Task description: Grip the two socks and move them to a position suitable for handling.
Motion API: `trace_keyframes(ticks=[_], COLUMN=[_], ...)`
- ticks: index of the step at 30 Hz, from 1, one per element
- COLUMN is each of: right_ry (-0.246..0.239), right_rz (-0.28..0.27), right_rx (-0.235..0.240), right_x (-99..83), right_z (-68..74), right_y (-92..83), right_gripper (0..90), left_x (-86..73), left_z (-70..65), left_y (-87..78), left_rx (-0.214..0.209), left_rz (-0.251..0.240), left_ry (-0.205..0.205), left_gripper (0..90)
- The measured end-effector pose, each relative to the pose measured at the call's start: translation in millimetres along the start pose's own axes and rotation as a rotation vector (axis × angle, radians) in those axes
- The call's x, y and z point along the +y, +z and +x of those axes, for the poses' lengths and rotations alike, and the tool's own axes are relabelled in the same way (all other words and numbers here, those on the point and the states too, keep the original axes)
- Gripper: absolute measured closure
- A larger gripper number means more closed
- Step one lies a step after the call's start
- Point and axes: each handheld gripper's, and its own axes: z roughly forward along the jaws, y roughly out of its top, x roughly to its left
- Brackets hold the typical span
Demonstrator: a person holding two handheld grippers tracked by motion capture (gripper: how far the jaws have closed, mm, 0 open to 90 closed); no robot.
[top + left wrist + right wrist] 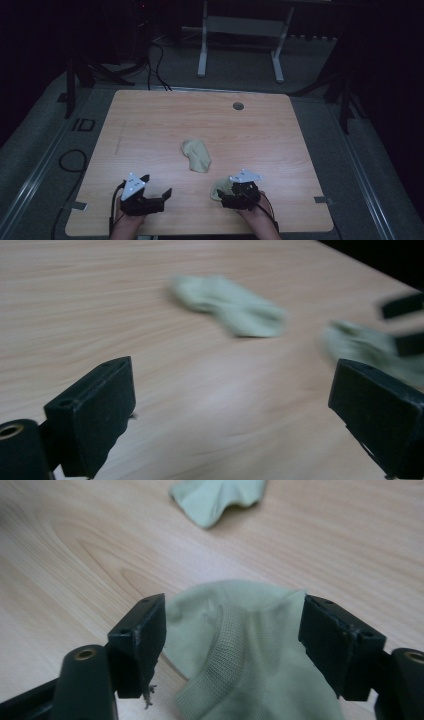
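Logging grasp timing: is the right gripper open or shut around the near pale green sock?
Open. The right gripper has its black fingers spread either side of the pale green ribbed sock, not yet pinching it.

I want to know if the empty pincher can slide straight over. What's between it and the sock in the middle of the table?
Nothing but bare wood lies between the left gripper and the middle sock, as the high view shows.
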Motion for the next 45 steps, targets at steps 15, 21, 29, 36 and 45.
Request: trace_keyframes(ticks=[15,21,29,36,45], right_ry=[-0.149,-0.155,-0.183,-0.210,-0.165], right_rz=[0.064,0.099,0.134,0.132,0.042], right_rx=[0.068,0.091,0.088,0.103,0.107], right_x=[-21.0,-26.7,-31.2,-33.8,-24.8], right_z=[4.6,8.2,8.3,14.7,5.7], right_y=[-17.5,-11.8,-6.7,-8.6,-35.3], right_gripper=[58.1,60.4,68.7,86.6,88.1], left_x=[18.3,19.0,13.6,17.1,16.0], left_z=[-85.0,-99.2,-100.6,-95.3,-94.6], left_y=[58.6,88.1,112.4,116.9,115.9], left_rx=[-0.271,-0.247,-0.205,-0.214,-0.220], left_rz=[0.122,0.178,0.288,0.297,0.292], left_ry=[0.333,0.425,0.461,0.426,0.429], left_gripper=[77.3,82.4,87.8,88.7,89.1])
